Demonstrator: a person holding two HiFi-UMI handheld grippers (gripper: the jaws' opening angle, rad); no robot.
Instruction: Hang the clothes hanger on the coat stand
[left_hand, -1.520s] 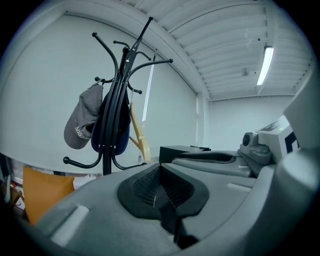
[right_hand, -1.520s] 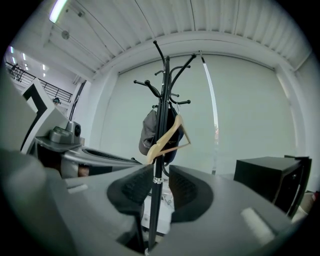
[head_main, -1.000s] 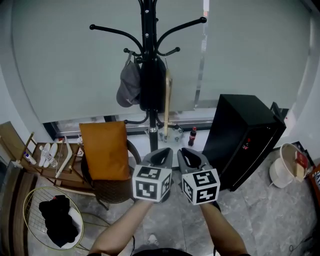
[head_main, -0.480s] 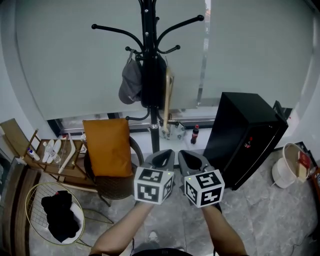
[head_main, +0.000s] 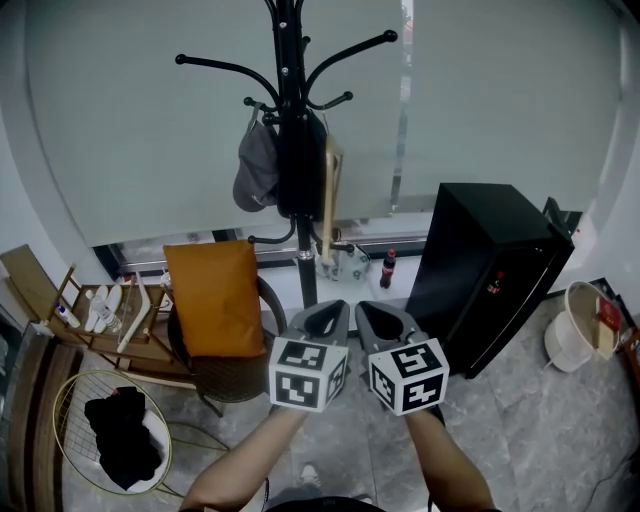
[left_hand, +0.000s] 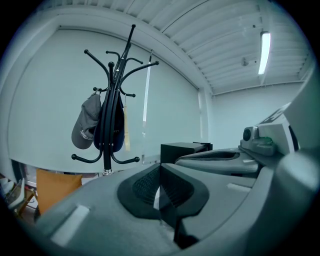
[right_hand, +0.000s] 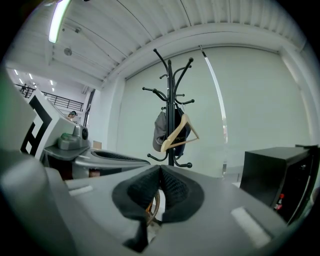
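Tongs on both sides were pressed fully together and held nothing. The left tongs (head_main: 322, 316) and the right tongs (head_main: 385, 318) sat side by side, close to each other, low in front of the coat stand (head_main: 290, 120) and well apart from it. The clothes hanger (head_main: 329, 195), a pale wooden one, hung on the right side of the coat stand, just beside a dark garment (head_main: 298, 175), while a grey cap (head_main: 254, 170) hung on the left side. In the head view its long axis ran nearly up and down, so it seemed to hang edge-on to the person. In the right gripper view its triangle showed tilted. It lay ahead of and above both tongs, a little nearer to the right one. I judged the task as done, because no hanger was in the tongs, and any coming move would need only to draw away from the coat stand.
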